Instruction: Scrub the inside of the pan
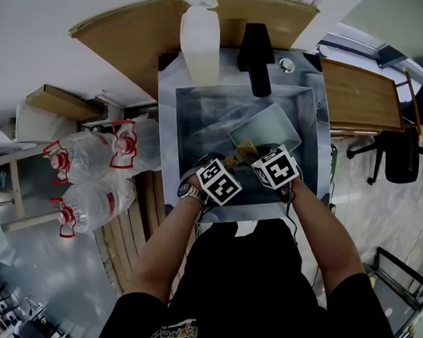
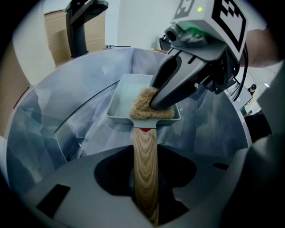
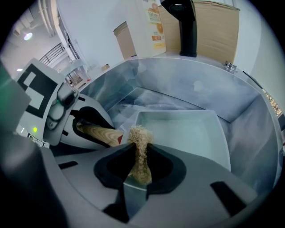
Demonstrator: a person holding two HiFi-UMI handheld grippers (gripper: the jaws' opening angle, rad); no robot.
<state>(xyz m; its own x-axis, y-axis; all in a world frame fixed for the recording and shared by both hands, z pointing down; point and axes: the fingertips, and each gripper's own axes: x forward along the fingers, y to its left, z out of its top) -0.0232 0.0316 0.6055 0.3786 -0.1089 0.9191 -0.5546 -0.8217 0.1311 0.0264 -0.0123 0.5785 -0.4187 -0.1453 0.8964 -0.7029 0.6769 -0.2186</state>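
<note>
Sink basin (image 1: 194, 109), pan (image 2: 127, 95) handle (image 2: 145, 142) clamped in left gripper (image 2: 145, 173)

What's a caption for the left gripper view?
Left gripper grips the pan's handle; right gripper holds a scrubber at its rim.

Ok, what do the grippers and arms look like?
The left gripper and right gripper are grey with black recesses, each bearing a white cube of black square markers and a green light. Black cables trail from the right one. The person wears black short sleeves and a left wristwatch.
</note>
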